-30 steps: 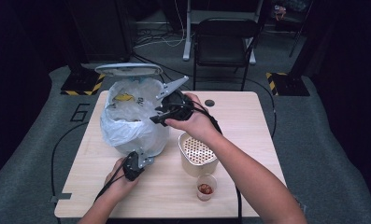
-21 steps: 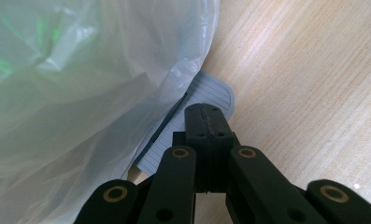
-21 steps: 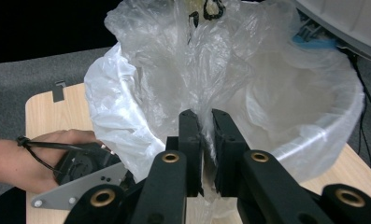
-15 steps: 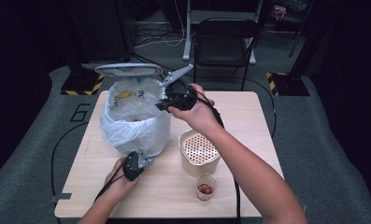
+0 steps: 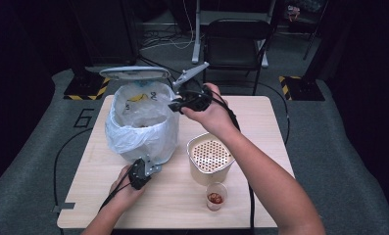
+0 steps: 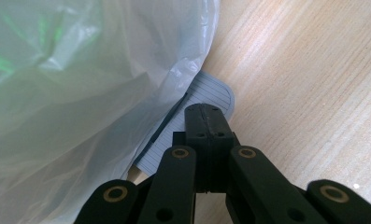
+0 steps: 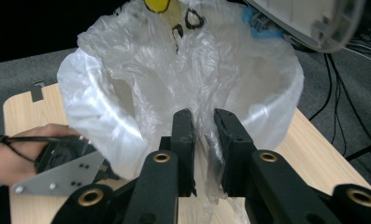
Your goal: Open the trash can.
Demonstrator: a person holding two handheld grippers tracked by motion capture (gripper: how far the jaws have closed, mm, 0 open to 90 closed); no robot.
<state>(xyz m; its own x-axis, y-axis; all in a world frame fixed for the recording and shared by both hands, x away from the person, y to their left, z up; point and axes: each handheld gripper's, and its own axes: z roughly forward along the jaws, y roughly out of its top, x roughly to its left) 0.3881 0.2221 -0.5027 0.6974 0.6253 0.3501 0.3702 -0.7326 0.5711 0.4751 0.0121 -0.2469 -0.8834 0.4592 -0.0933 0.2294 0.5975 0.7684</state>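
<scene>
One table (image 5: 260, 205), one lined bin (image 5: 142, 128) at centre left of the high view, one perforated canister (image 5: 210, 157), one small cup (image 5: 215, 196). We see the left gripper (image 6: 206, 116) pressed together on the bin's grey pedal (image 6: 211, 95) in its own view. Right gripper (image 7: 203, 128), jaws just reopening slightly, pinches the bag liner (image 7: 127, 88) rim at centre frame.

Right gripper (image 5: 178, 104) up at the bag (image 5: 142, 128) rim, beside the raised lid (image 5: 134, 73). Left gripper (image 5: 142, 171) low at the bin's near foot. Perforated pot (image 5: 210, 157) and small cup (image 5: 216, 196) close together on the table (image 5: 260, 127).
</scene>
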